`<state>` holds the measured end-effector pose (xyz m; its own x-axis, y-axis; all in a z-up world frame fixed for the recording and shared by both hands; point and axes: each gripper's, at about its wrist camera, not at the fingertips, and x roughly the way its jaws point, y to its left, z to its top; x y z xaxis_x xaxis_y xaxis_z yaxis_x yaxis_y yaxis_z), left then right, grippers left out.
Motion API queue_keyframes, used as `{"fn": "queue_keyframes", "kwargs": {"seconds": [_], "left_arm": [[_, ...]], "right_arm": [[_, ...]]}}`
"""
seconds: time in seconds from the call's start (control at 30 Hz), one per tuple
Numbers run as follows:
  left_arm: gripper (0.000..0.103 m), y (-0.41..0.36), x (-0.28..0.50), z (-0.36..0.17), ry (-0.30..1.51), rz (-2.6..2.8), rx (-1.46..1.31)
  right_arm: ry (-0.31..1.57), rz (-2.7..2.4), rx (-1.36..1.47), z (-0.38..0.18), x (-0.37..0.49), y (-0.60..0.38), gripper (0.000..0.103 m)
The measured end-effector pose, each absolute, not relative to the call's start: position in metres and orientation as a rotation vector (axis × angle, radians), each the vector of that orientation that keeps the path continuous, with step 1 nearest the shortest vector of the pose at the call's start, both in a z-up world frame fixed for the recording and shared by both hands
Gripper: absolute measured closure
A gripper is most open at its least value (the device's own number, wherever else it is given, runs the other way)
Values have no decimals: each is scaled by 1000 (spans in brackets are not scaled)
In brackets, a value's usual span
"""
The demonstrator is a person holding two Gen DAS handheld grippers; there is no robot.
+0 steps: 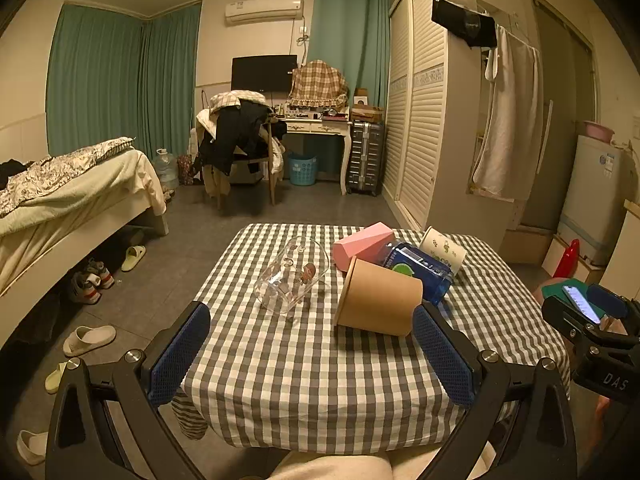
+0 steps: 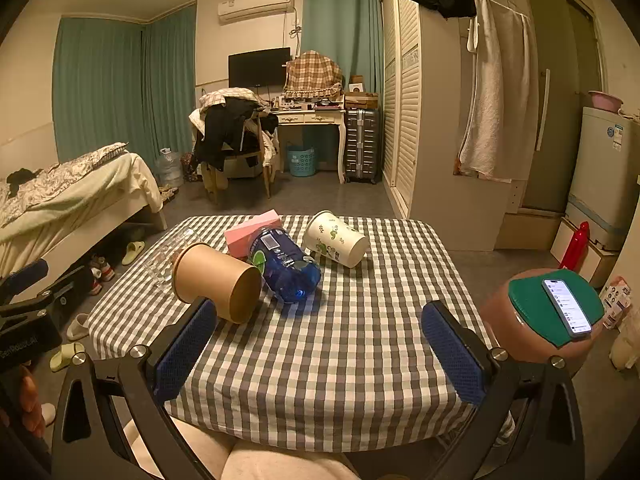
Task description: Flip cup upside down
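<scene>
Several cups lie on their sides on the checked table (image 1: pixel 320 380) (image 2: pixel 340 360): a brown paper cup (image 1: pixel 378 300) (image 2: pixel 218 282), a clear glass cup (image 1: pixel 292 276) (image 2: pixel 168 256), a pink cup (image 1: pixel 362 246) (image 2: pixel 252 232), a blue plastic cup (image 1: pixel 420 270) (image 2: pixel 284 264) and a white cup with green print (image 1: pixel 444 250) (image 2: pixel 336 240). My left gripper (image 1: pixel 312 356) is open and empty, near the table's front, just short of the brown cup. My right gripper (image 2: pixel 320 356) is open and empty over the table's front. Each gripper shows at the other view's edge.
A round stool with a green pad and a phone (image 2: pixel 566 306) (image 1: pixel 582 302) stands right of the table. A bed (image 1: pixel 72 200) is on the left, with slippers (image 1: pixel 90 340) on the floor. A wardrobe (image 1: pixel 420 120) and fridge (image 2: pixel 600 176) are on the right.
</scene>
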<state>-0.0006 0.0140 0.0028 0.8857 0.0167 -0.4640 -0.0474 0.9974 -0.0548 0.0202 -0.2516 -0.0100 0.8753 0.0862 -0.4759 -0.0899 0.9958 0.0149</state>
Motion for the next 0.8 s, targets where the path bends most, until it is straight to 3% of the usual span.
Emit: {"fn": "queue_keyframes", "kwargs": {"seconds": [0.8], "left_arm": [[0, 11, -1, -10, 495, 32, -54]], "right_arm": [[511, 107, -10, -18, 23, -248, 0]]}}
